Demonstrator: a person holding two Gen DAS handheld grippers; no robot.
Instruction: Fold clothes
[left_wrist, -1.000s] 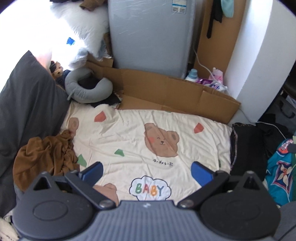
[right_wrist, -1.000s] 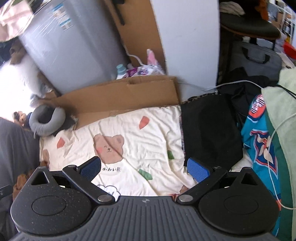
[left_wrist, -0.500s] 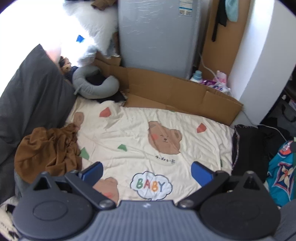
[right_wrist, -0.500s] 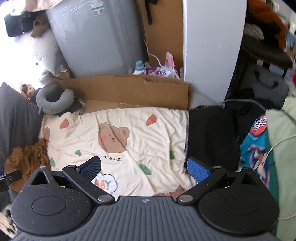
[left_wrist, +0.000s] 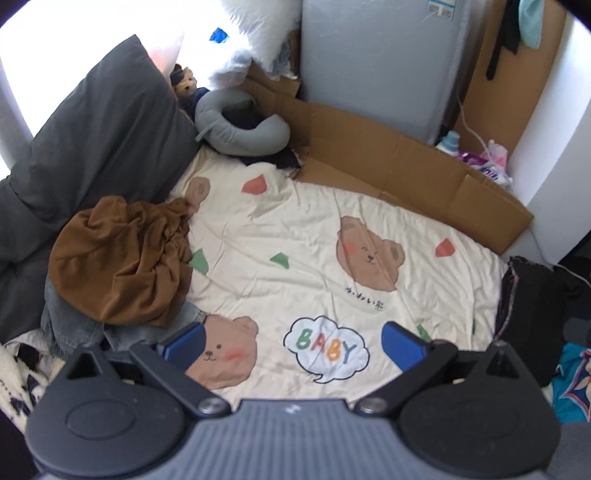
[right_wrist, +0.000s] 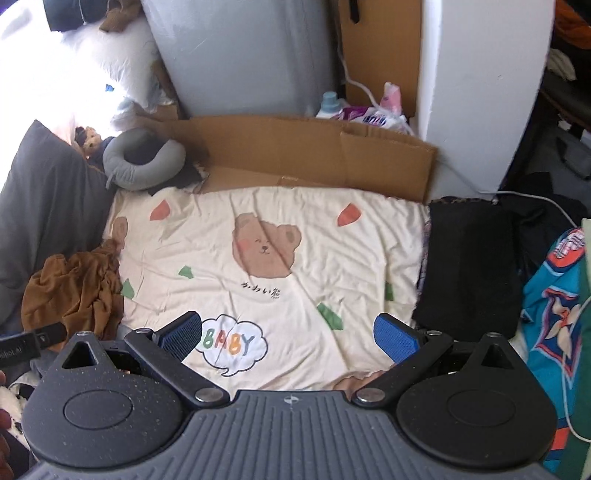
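My left gripper and right gripper both hang wide apart, gripping nothing, above the bear-print sheet. The crumpled brown garment lies at nine o'clock, over half-hidden denim. A black folded cloth sits at three o'clock, its far edge unclear.

both views are fisheye cameras riding on hand-held grippers, looking forward and downward along two blue-padded fingers at a cream bear-print sheet from above its near edge. the left wrist view sits toward the sheet's left side, close to a brown garment at 9 o'clock. the right wrist view sits further right, with a black cloth at 3 o'clock. both share the sheet, the brown garment, a grey neck pillow at 11 o'clock and cardboard at 12 o'clock.
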